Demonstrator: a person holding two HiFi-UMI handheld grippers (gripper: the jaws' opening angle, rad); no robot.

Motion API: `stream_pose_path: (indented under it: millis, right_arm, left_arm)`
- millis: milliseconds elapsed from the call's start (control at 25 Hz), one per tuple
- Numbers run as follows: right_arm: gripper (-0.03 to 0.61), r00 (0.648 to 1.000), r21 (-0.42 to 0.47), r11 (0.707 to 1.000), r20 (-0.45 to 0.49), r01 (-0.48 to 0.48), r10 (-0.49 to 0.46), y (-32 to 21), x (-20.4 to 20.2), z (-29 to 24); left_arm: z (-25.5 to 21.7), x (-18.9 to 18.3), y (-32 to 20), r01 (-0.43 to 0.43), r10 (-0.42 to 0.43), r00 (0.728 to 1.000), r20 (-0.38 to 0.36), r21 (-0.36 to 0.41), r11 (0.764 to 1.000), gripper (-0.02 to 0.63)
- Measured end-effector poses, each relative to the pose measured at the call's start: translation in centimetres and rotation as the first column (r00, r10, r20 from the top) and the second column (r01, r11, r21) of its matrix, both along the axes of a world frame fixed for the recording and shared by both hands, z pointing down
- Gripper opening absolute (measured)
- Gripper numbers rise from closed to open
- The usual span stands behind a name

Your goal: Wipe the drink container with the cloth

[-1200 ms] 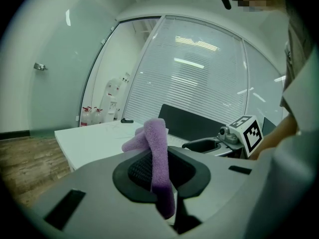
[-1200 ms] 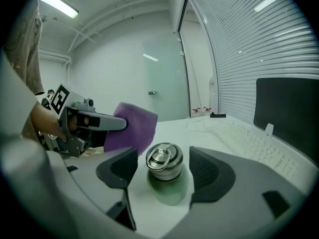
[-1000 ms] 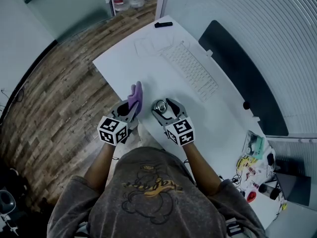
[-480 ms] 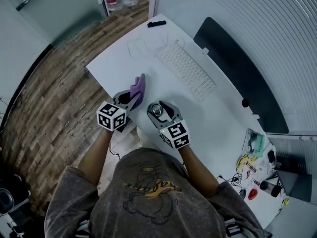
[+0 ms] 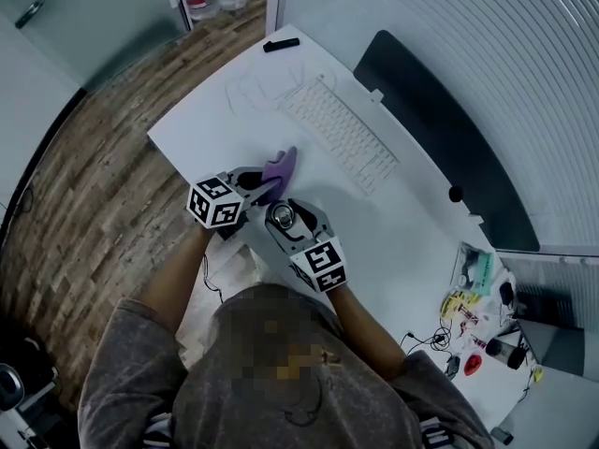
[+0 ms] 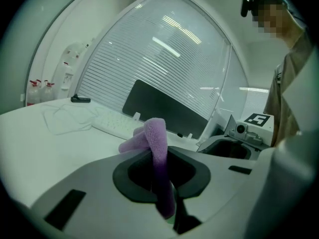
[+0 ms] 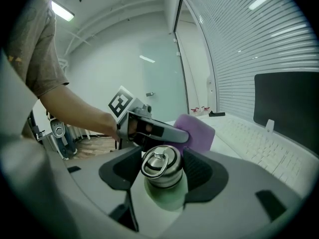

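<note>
My right gripper [image 5: 285,221] is shut on a drink bottle [image 5: 280,216] with a pale green body and a metal cap with a ring [image 7: 159,164], held upright over the white desk's near edge. Its jaws have just closed a little and then eased back, with the bottle still between them. My left gripper [image 5: 255,185] is shut on a purple cloth [image 5: 279,168] that sticks out past its fingertips [image 6: 155,133]. In the right gripper view the left gripper [image 7: 152,128] reaches in from the left and the cloth [image 7: 198,131] sits just behind the cap; contact cannot be told.
A white keyboard [image 5: 337,131] lies beyond the grippers, with a dark monitor [image 5: 440,143] behind it. A small black object [image 5: 281,45] and a thin white cable [image 5: 251,87] lie at the desk's far end. Small clutter [image 5: 477,288] sits at the right end. Wooden floor [image 5: 84,185] lies to the left.
The left gripper has swung right with the cloth, from beside the bottle to just beyond its cap. The right gripper and bottle have kept their place.
</note>
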State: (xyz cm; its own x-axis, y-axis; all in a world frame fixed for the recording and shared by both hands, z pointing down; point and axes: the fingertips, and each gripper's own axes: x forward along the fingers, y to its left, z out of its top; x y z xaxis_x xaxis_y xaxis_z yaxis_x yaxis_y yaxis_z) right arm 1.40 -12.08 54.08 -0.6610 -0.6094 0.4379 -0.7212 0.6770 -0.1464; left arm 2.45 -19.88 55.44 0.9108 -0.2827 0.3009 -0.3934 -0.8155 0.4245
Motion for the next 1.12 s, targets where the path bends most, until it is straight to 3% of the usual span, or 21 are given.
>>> stream_pose_path:
  millis: [160,320,640,1120]
  right_arm:
    - [0.261,1.0,-0.009,1.0,0.01,-0.006,0.006,0.0,0.0,-0.1]
    - [0.261,1.0,-0.015,1.0,0.015,-0.01,0.01,0.1,-0.2,0.0]
    - [0.259,0.999,-0.026,0.999,0.038,-0.021,0.022,0.0,0.0,0.0]
    - [0.262,0.997,-0.045,0.998,0.056,-0.047,0.05,0.0,0.0,0.1]
  left_arm:
    - [0.4,2.2,0.2,-0.151,0.148,0.988,-0.048,-0.064,0.986,0.052]
    - [0.9,4.1,0.9,-0.305,0.297,0.952,-0.079,-0.135,0.943,0.052]
    - [2.0,8.1,3.2,-0.555,0.549,0.831,-0.094,-0.222,0.802,0.052]
    - [2.1,9.6,5.0,-0.706,0.682,0.701,-0.21,-0.338,0.622,0.052]
